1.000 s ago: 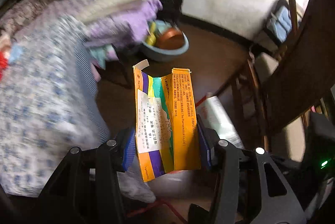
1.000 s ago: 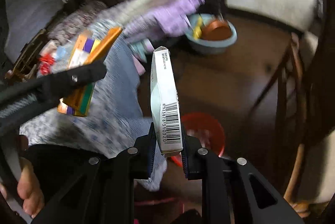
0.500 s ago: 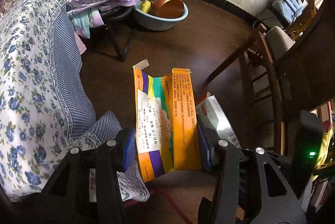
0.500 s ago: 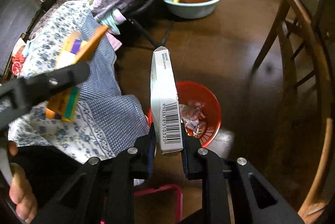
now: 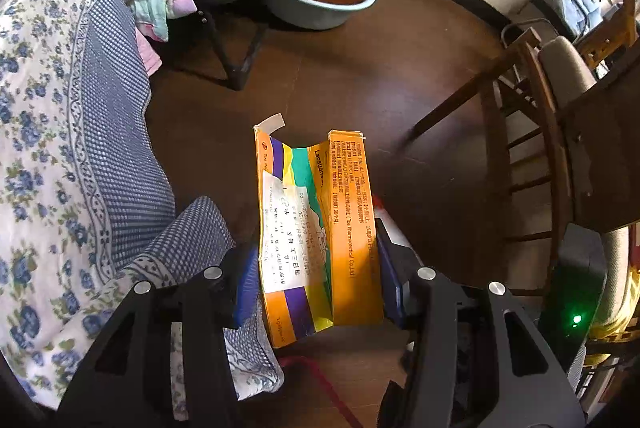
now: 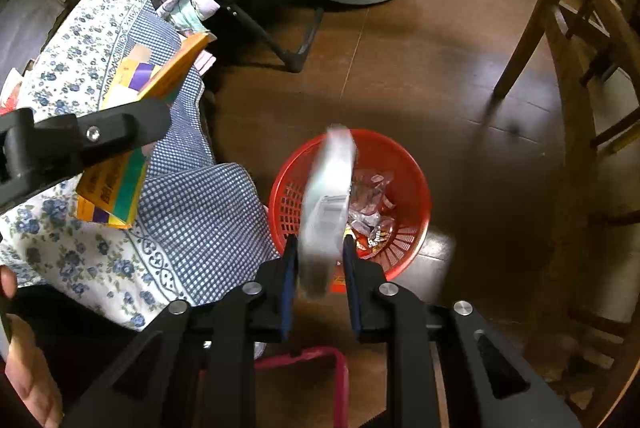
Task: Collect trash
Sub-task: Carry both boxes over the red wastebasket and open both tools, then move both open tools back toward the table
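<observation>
Two boxes | left tongs (image 5: 316, 286) pinching orange box (image 5: 320, 228) | right tongs (image 6: 318, 260) opening, white box (image 6: 326, 211) between | one red basket (image 6: 416, 187)

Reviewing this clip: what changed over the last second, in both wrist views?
The right gripper is opening its jaws: the white box, clamped a second ago, now shows blurred and loose between them above the red basket. Both views tilted down toward the floor, bringing that basket into sight. Unchanged: the left gripper stays shut on the orange medicine box.
</observation>
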